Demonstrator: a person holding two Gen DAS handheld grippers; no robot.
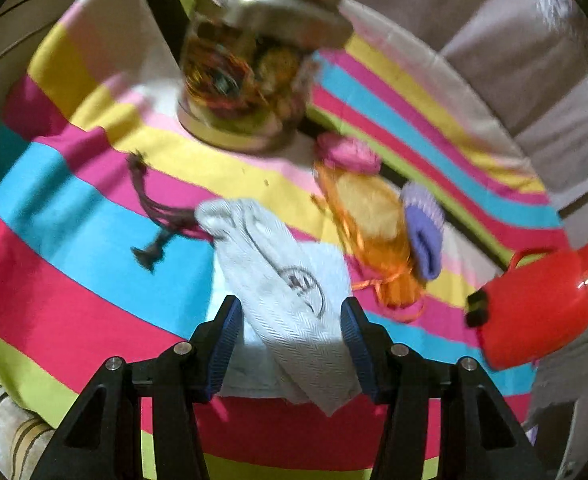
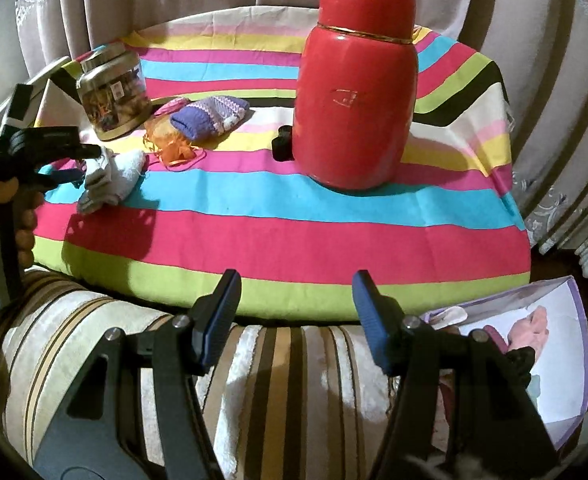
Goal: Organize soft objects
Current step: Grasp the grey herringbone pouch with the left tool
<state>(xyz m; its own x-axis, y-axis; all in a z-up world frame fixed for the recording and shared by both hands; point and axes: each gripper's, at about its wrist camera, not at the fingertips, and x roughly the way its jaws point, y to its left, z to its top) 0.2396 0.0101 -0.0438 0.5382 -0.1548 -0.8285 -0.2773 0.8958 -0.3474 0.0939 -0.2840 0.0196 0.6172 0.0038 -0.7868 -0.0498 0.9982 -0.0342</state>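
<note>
My left fingers (image 1: pixel 289 344) straddle a limp grey herringbone-weave sock (image 1: pixel 289 296), pads spread, not pinching. My right fingers (image 2: pixel 294 320) hang spread and empty before the striped cloth-covered desk (image 2: pixel 294 236).

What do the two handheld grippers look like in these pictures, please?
Both the left gripper and right gripper have black angular plastic frames with silver round pivot bolts and ribbed dark-blue finger pads. In the right wrist view, the left gripper has a black handle.

Bare striped cloth (image 2: pixel 277 216) lies open between red flask (image 2: pixel 354 92) and grey sock (image 2: pixel 109 180).
</note>
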